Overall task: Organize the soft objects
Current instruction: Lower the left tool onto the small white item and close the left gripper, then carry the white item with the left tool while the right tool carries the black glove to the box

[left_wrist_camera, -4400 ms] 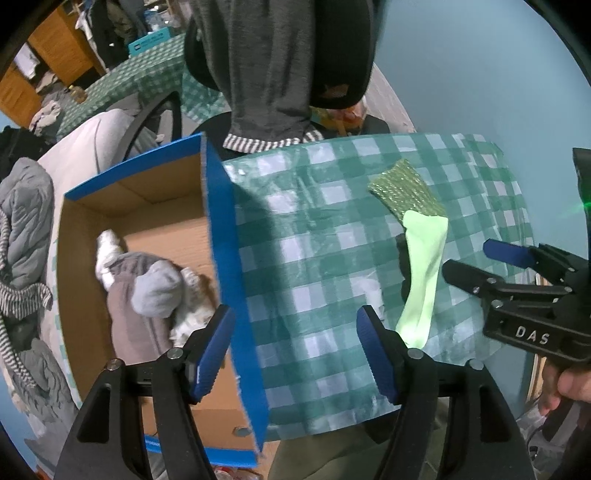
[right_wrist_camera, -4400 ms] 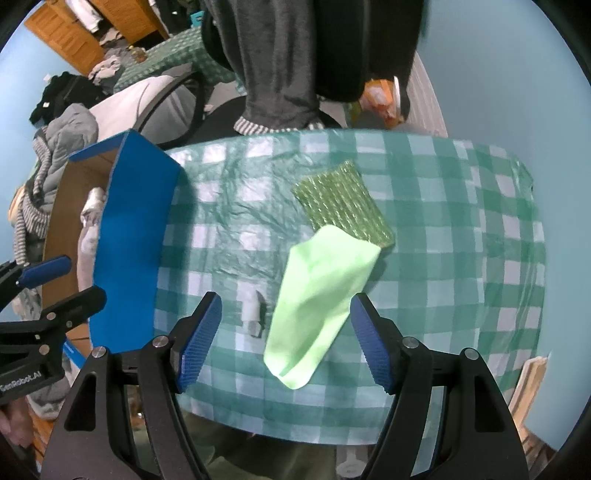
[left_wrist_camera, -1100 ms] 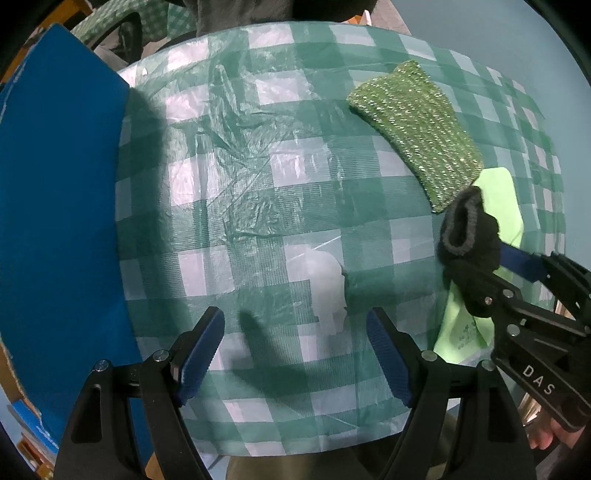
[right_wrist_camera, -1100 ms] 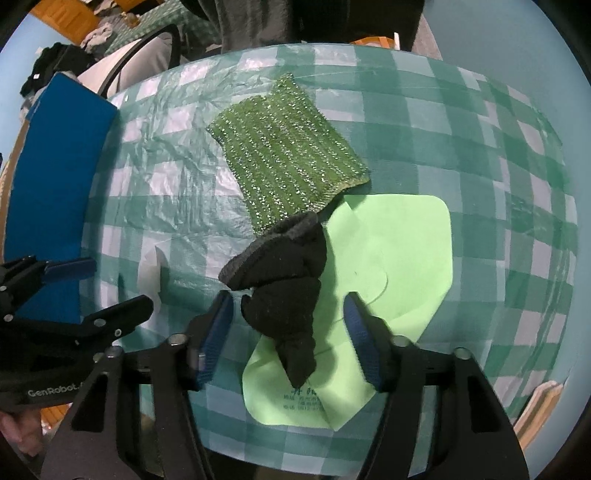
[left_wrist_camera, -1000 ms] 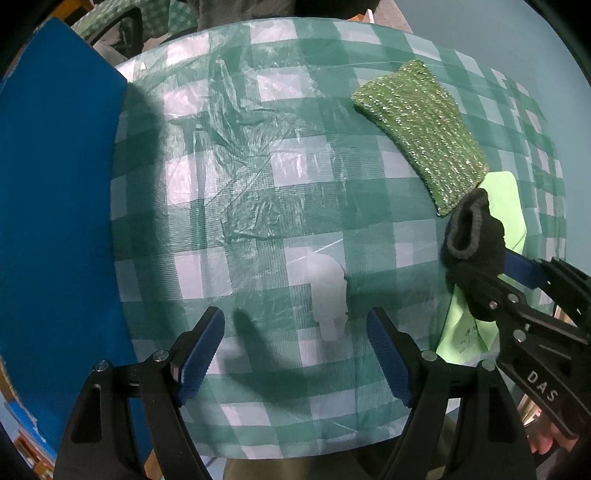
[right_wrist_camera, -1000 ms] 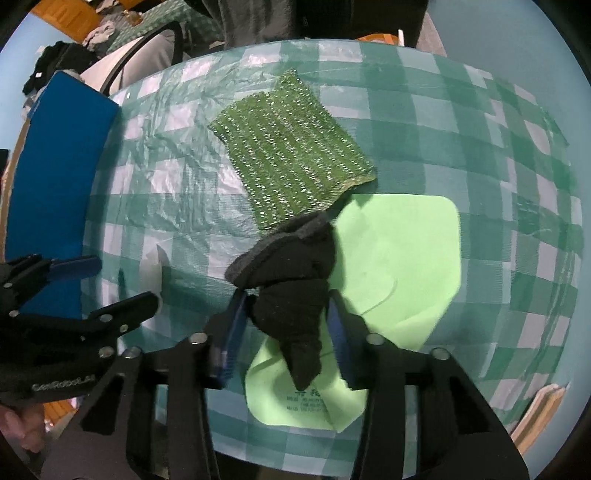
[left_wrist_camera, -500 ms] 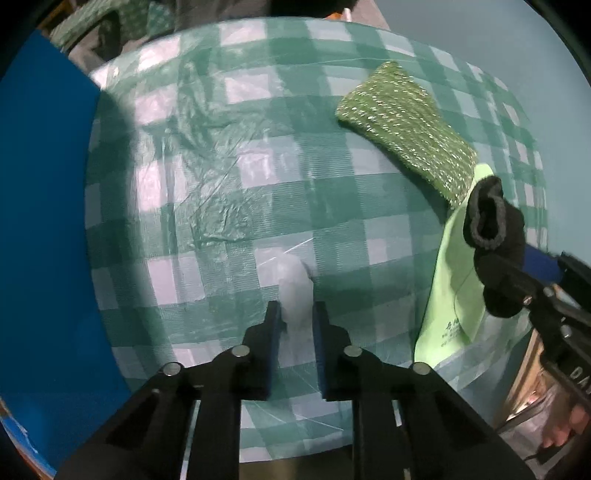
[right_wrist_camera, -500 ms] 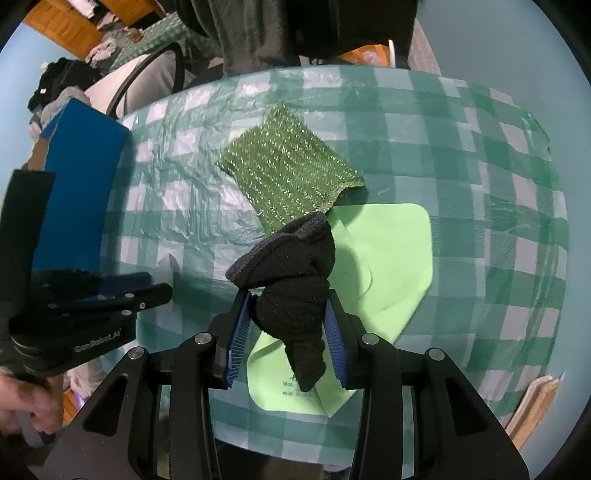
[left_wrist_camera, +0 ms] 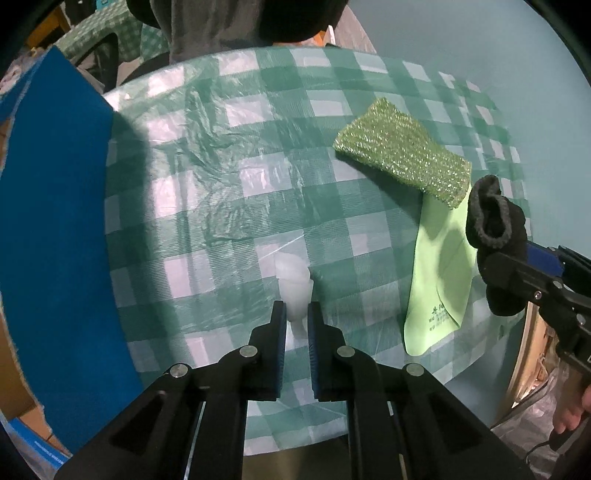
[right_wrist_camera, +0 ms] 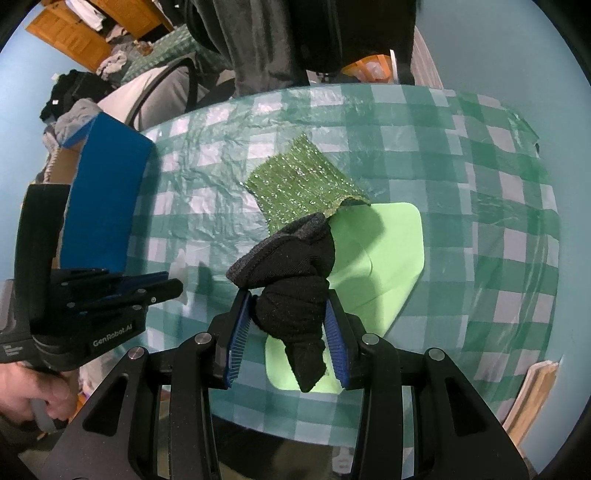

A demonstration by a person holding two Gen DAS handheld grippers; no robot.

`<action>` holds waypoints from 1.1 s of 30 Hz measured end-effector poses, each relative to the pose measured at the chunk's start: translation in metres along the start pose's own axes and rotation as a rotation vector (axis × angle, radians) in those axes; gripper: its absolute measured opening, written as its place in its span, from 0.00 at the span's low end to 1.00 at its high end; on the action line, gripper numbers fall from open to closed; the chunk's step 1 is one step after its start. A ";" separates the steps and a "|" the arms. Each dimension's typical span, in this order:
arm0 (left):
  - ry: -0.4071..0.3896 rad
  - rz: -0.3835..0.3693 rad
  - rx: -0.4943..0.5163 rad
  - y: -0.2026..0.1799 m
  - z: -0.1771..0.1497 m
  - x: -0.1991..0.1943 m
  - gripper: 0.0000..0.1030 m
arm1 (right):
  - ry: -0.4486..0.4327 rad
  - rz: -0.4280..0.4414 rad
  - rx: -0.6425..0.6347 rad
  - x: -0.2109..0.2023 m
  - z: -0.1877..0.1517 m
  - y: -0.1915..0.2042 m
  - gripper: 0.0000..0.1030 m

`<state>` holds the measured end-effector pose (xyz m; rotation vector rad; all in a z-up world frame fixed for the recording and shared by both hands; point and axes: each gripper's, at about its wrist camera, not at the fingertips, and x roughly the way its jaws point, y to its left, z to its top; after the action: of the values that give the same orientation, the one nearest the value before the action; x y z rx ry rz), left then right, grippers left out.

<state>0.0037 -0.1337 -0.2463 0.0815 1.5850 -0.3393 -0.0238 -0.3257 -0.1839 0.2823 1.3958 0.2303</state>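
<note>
While left claw (left_wrist_camera: 296, 315) closing on small white soft lump (left_wrist_camera: 293, 280), pads pinching it, long axis along fingers; right claw (right_wrist_camera: 288, 325) grips black sock (right_wrist_camera: 291, 273) above desk (left_wrist_camera: 229, 155). Blue box (left_wrist_camera: 55, 221) lies left, nearer my left claw.

Walls: pale blue wall (right_wrist_camera: 498, 48) behind and beside the table
Table: round, under a green-and-white checked cloth (right_wrist_camera: 480, 155) with a crinkled clear plastic cover
Furniture: orange wooden cabinet (right_wrist_camera: 74, 33) at far left; a second checked table (right_wrist_camera: 162, 48) beyond; dark chair frame (right_wrist_camera: 147, 96)
Clutter: heaped clothes (right_wrist_camera: 74, 99) beside the cabinet
</note>
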 end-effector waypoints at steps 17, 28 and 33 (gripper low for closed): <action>-0.067 -0.003 0.021 -0.002 -0.010 -0.053 0.11 | -0.022 0.031 0.029 -0.015 -0.029 -0.001 0.37; -0.067 -0.010 0.161 -0.056 0.013 -0.045 0.11 | 0.028 -0.006 0.110 0.003 -0.053 -0.038 0.37; -0.066 -0.021 0.226 -0.087 0.028 -0.034 0.11 | 0.035 -0.008 0.118 0.010 -0.058 -0.049 0.38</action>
<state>0.0094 -0.2182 -0.1988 0.2260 1.4783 -0.5314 -0.0801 -0.3651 -0.2179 0.3715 1.4476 0.1472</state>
